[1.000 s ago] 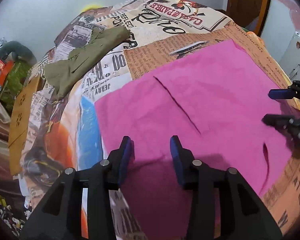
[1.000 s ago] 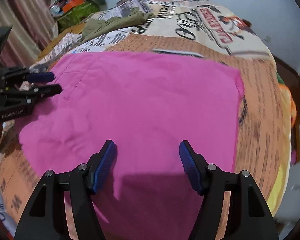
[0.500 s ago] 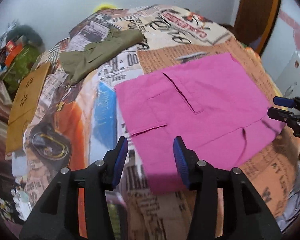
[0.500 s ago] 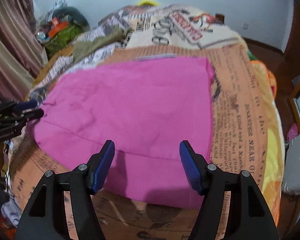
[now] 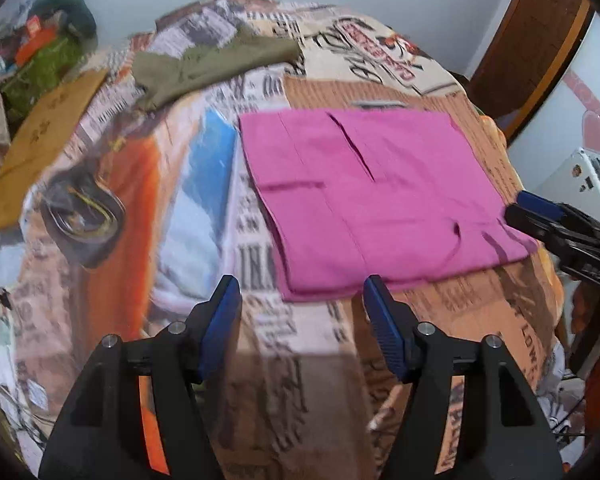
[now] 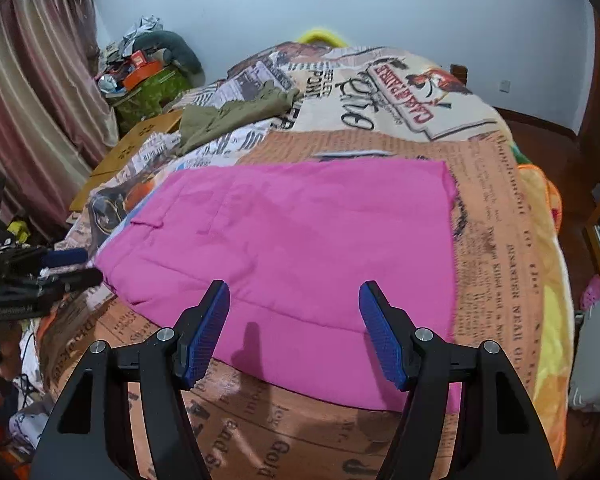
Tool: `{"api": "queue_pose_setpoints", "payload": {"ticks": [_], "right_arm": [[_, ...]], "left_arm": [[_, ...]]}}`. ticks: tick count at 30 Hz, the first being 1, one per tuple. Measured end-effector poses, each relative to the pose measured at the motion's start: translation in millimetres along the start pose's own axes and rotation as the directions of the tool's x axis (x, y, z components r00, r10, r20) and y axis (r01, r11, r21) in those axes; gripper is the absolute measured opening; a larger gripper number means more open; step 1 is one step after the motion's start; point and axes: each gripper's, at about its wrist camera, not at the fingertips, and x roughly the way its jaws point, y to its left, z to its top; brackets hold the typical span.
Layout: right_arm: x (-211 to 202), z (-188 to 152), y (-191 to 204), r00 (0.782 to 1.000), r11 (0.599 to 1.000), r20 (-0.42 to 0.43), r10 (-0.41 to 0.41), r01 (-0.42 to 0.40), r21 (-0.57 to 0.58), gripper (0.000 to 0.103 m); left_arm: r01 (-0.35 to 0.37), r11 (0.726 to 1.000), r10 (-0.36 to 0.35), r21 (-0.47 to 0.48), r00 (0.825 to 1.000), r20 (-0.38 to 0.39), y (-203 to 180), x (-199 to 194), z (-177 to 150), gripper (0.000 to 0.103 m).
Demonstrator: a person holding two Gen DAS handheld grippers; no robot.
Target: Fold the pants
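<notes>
Both claws, left claw point(image 5: 300, 312) and right claw point(image 6: 294, 320), gape wide, empty; folded pink cotton pants point(image 6: 300, 248) just ahead may unfold if we snag one layer.

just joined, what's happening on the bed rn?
A person is working with two handheld grippers on a pair of pink pants that lies folded into a flat rectangle on the newspaper-print bedspread. Neither gripper holds anything: the left gripper and the right gripper both hang open off the pants' near edge. A second, olive garment lies crumpled farther back on the bed.
</notes>
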Motion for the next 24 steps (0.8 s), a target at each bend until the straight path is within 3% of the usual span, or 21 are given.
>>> {"api": "queue_pose_setpoints", "payload": {"ticks": [9, 14, 17, 22, 24], "right_arm": [[32, -14, -5, 0.996, 1.000, -0.092, -0.014, 0.015, 0.014, 0.063], [32, -18, -8, 0.995, 1.000, -0.095, 0.008, -0.006, 0.018, 0.064], [32, -20, -8, 0.996, 1.000, -0.092, 0.013, -0.011, 0.021, 0.064], [33, -19, -8, 0.995, 1.000, -0.094, 0.018, -0.017, 0.010, 0.064], [34, -19, -8, 0.995, 1.000, -0.093, 0.022, -0.021, 0.010, 0.064]], "left_arm": [[0.123, 0.990, -0.126, -0.072, 0.991, -0.040, -12, 11, -10, 0.069], [0.237, 0.964, -0.246, -0.123, 0.968, -0.059, -16, 21, 1, 0.077], [0.256, 0.954, -0.268, -0.157, 0.962, -0.057, -14, 28, 8, 0.077], [0.306, 0.910, -0.332, -0.280, 0.942, -0.050, 1, 37, 21, 0.077], [0.293, 0.907, -0.322, -0.302, 0.945, -0.051, 4, 39, 26, 0.071]]}}
